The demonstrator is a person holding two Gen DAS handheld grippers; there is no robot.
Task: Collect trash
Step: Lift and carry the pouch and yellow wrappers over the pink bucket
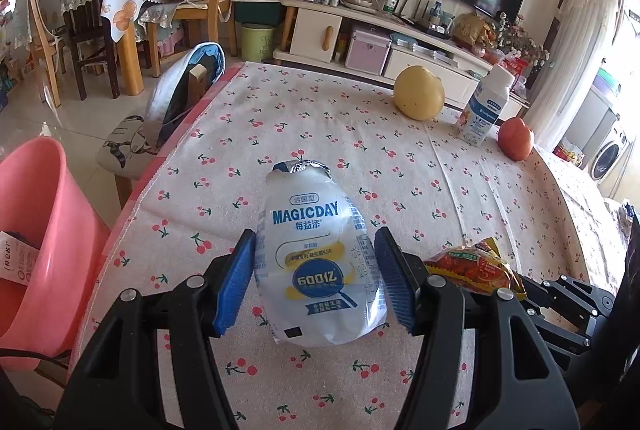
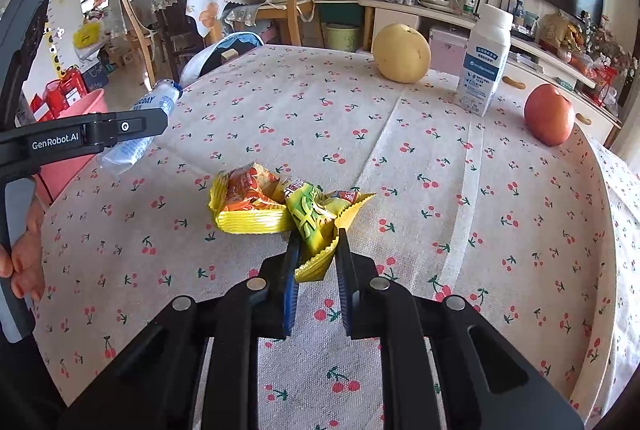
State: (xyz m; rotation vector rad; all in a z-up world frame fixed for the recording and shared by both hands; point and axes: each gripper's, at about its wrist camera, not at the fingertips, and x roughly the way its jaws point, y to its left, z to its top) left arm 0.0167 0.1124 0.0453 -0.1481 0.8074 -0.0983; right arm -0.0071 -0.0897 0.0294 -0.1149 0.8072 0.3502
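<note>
A crushed white MAGICDAY plastic bottle sits between the blue pads of my left gripper, which is shut on its sides. In the right wrist view the same bottle hangs in that gripper over the table's left edge. A crumpled yellow snack wrapper with orange and green print lies on the cherry-print tablecloth. My right gripper is shut on its near corner. The wrapper also shows at the right of the left wrist view.
A pink bin with some paper inside stands on the floor left of the table. At the far side stand a yellow round fruit, an upright white bottle and an orange-red fruit. A chair is tucked at the table's left.
</note>
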